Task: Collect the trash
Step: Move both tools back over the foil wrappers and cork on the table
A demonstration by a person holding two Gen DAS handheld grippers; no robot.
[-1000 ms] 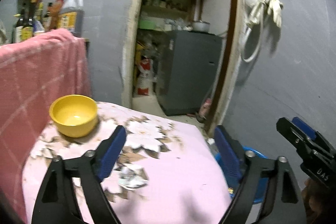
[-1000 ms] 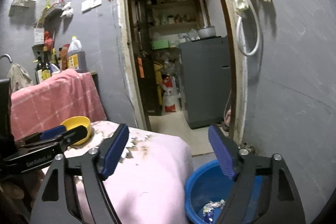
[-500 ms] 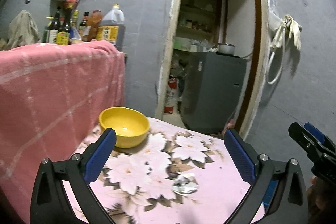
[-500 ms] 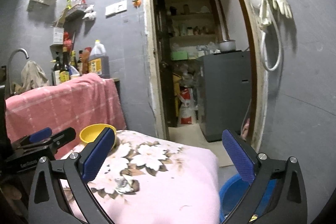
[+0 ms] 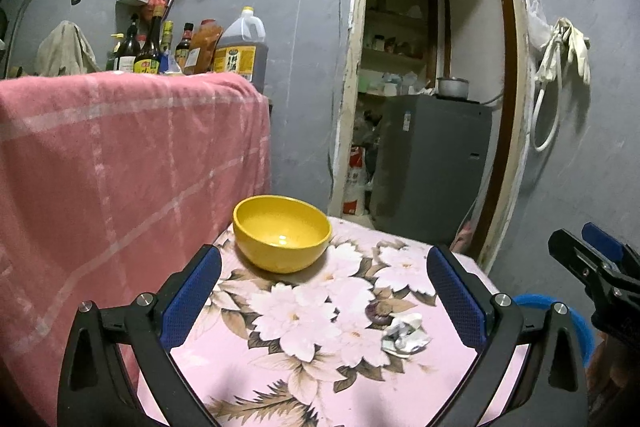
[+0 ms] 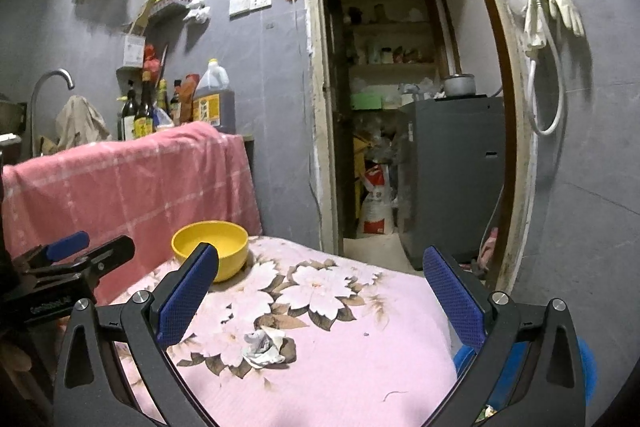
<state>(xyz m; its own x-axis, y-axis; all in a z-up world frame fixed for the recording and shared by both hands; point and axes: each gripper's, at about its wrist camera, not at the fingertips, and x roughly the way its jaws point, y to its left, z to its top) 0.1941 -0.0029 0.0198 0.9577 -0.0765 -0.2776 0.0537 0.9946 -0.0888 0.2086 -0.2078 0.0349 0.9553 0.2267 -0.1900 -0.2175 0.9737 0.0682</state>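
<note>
A crumpled white wrapper [image 5: 406,334] [image 6: 265,346] lies on the pink flowered cloth of a low table [image 5: 360,387] [image 6: 360,359]. A blue basin [image 5: 578,325] [image 6: 586,367] stands on the floor right of the table, mostly hidden behind the fingers. My left gripper [image 5: 324,291] hovers open over the table's near side, nothing between its blue pads; the wrapper lies low and right inside its span. My right gripper [image 6: 320,291] is open too, empty, above the table with the wrapper below the gap. Each gripper shows in the other's view, at the edge.
A yellow bowl [image 5: 282,233] [image 6: 211,247] sits at the table's far left. A pink checked cloth [image 5: 120,167] covers a counter on the left, with bottles behind. A doorway [image 5: 424,107] opens ahead onto a grey cabinet [image 5: 432,163]. Gloves and a hose hang on the right wall.
Both views have swung left, away from the blue basin and toward the table. Both grippers' jaws opened wider. The wrapper now lies nearer the middle of each view.
</note>
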